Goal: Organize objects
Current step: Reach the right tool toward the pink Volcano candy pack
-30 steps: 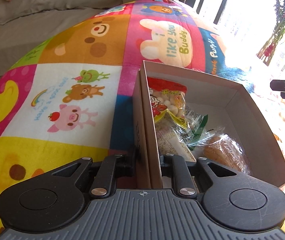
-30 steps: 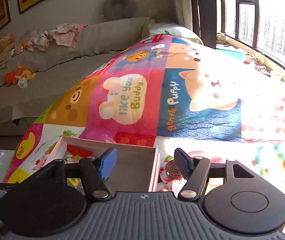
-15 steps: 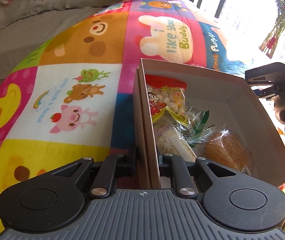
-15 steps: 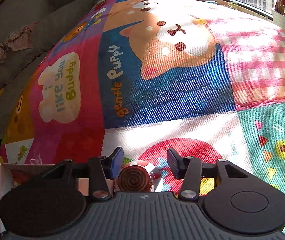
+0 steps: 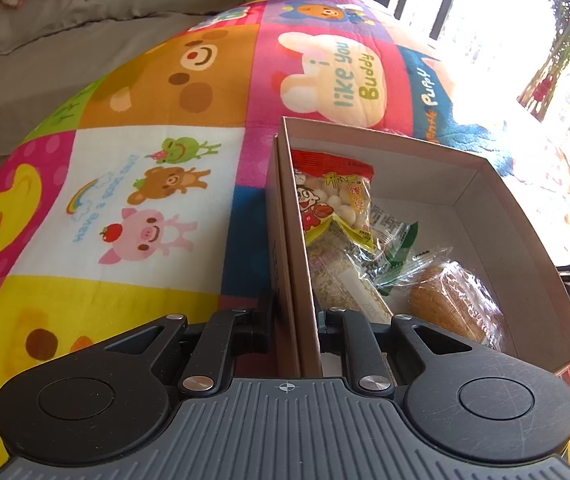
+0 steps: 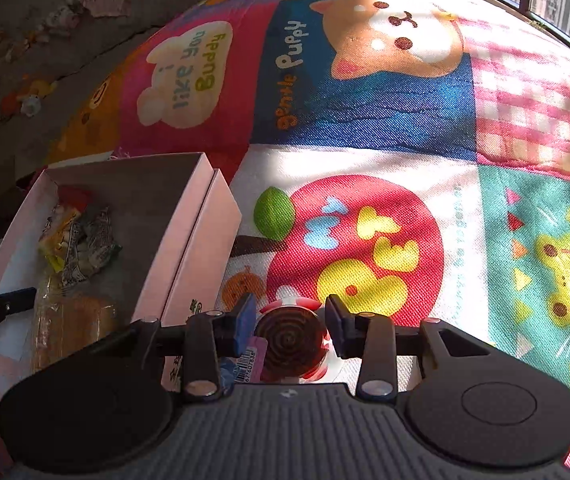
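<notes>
Lollipop (image 6: 290, 336): on play mat (image 6: 365, 184) just beside snack box (image 6: 189, 240), between closing right tongs (image 6: 291, 324), pads not yet pressing. Risk: round head squirts sideways. Left tongs (image 5: 291, 320) pinching box wall.

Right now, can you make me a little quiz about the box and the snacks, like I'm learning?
1. True or false: the left tool pinches the wall of the box.
2. Which snack sits between the right tool's fingers: (a) bread, (b) round swirl candy, (c) red packet?
3. Where is the wrapped bread?

Key: 1 true; 2 b; 3 inside the box.
</notes>
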A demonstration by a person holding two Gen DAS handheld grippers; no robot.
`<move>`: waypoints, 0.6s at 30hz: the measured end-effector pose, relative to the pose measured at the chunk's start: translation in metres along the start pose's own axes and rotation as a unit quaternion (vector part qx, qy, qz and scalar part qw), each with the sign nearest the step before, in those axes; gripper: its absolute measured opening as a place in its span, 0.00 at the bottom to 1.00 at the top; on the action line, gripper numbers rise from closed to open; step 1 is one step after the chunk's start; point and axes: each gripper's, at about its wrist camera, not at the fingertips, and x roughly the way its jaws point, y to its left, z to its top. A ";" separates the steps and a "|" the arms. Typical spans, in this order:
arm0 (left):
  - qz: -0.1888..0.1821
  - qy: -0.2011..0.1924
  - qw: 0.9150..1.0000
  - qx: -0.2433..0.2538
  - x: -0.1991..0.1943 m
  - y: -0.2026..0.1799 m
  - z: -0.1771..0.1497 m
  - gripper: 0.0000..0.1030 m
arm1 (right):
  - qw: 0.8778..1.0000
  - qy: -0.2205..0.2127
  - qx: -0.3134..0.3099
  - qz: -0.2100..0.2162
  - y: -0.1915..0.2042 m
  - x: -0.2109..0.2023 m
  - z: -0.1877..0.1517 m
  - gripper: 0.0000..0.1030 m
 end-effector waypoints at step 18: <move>0.002 -0.001 1.000 -0.002 -0.001 0.000 -0.001 0.16 | 0.994 -0.096 -0.037 -0.018 0.066 -0.103 -0.125 0.68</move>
